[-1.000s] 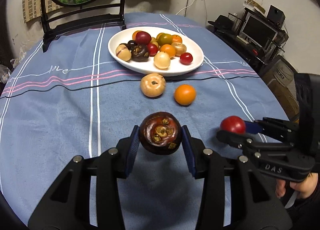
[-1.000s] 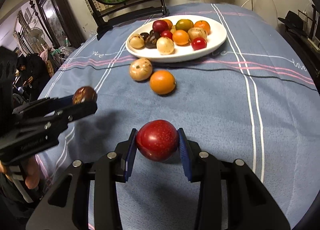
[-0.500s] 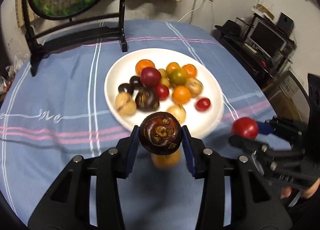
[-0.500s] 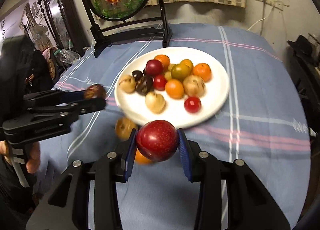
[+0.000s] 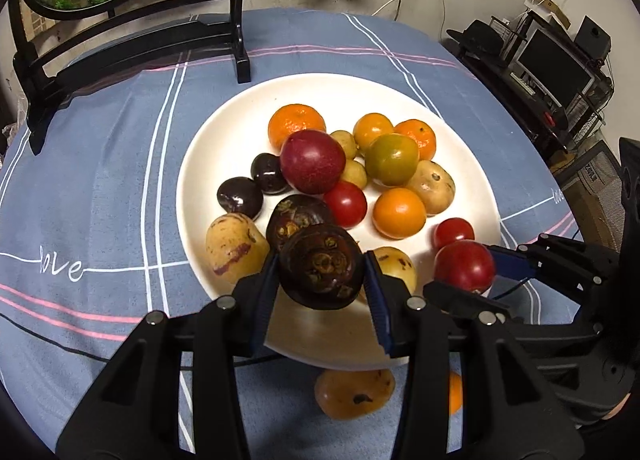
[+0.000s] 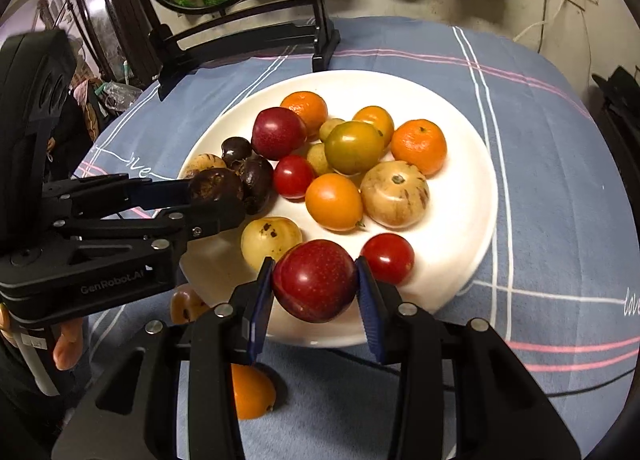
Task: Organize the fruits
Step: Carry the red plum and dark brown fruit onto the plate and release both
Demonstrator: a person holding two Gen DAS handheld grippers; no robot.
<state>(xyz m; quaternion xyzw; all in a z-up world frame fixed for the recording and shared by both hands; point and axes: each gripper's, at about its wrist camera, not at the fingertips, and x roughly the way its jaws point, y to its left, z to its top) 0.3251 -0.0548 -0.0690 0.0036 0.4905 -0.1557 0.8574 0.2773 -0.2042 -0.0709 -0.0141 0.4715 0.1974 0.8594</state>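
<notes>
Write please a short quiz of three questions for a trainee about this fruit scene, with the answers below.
1. True or false: the left gripper holds a dark mangosteen between its fingers.
2. What does the right gripper hold? A) an orange B) a red plum C) a green tomato
3. How many fruits lie on the tablecloth, off the white plate, near the camera?

Key
1. True.
2. B, the red plum.
3. Two: a tan fruit and an orange fruit.
</notes>
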